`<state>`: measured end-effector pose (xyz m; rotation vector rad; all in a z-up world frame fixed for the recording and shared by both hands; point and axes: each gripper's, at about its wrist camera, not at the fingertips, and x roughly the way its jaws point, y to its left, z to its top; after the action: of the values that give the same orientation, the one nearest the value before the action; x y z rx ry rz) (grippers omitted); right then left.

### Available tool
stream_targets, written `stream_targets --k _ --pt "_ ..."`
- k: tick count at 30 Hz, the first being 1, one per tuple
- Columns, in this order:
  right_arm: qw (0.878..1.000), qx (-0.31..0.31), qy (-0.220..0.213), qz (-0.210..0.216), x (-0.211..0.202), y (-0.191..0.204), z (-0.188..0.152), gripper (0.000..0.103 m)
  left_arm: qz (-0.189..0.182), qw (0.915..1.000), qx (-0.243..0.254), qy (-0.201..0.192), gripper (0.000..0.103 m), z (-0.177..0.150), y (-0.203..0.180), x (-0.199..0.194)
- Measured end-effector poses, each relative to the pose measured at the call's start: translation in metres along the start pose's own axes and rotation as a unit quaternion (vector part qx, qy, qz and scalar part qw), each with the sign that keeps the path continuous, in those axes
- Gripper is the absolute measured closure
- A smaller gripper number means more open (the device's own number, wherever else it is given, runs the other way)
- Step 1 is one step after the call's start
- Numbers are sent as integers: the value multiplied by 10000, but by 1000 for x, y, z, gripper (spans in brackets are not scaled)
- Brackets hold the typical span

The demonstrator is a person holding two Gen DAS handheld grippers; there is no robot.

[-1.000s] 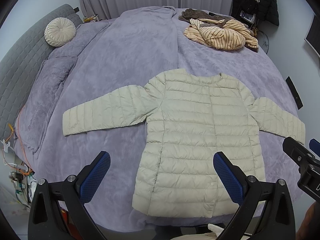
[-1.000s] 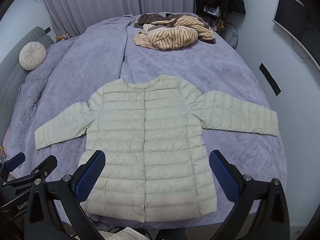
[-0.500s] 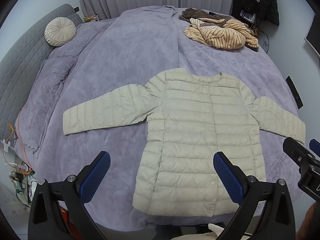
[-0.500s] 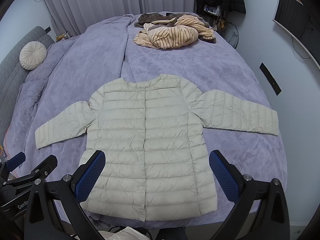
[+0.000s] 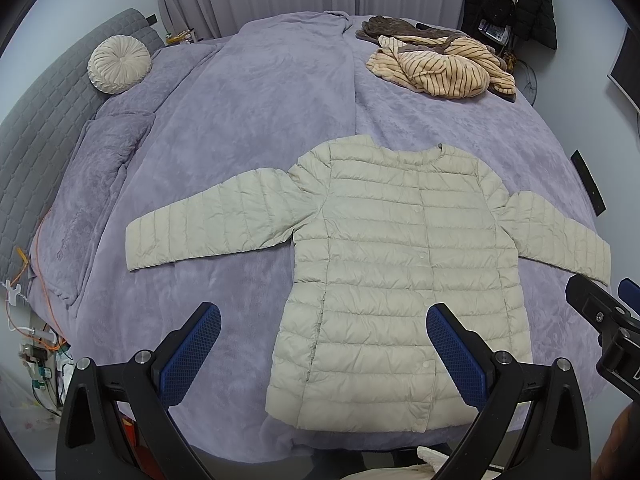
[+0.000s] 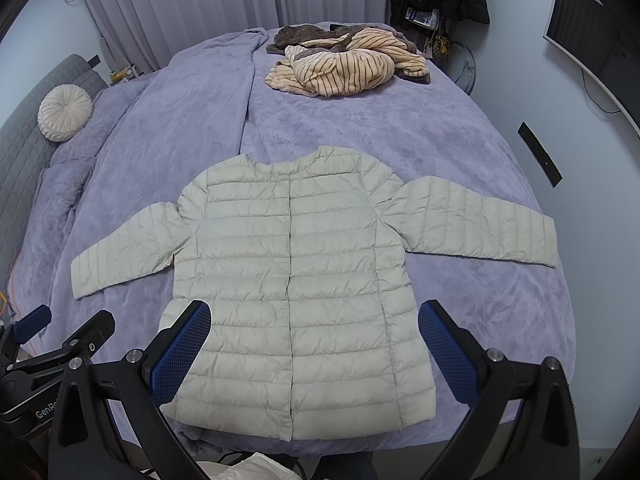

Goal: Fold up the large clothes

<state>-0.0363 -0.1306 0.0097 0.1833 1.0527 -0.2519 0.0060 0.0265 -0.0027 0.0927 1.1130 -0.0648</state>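
Jacket (image 6: 296,280): one, flat on bed (image 6: 360,136), two sleeves spread. Left claw (image 5: 324,356), right claw (image 6: 314,350): both released, empty.

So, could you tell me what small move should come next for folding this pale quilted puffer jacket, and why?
Probably lower the left gripper to the jacket's outstretched left-side sleeve to fold it inward. The jacket lies flat and buttoned on the purple bedspread, both sleeves spread, both grippers open and empty.
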Motion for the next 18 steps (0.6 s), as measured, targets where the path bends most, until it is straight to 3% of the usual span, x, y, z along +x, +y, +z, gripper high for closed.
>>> stream_targets --k 18 --pt "10000 2 5 7 0 0 1 0 -1 10000 1 9 0 -1 1 1"
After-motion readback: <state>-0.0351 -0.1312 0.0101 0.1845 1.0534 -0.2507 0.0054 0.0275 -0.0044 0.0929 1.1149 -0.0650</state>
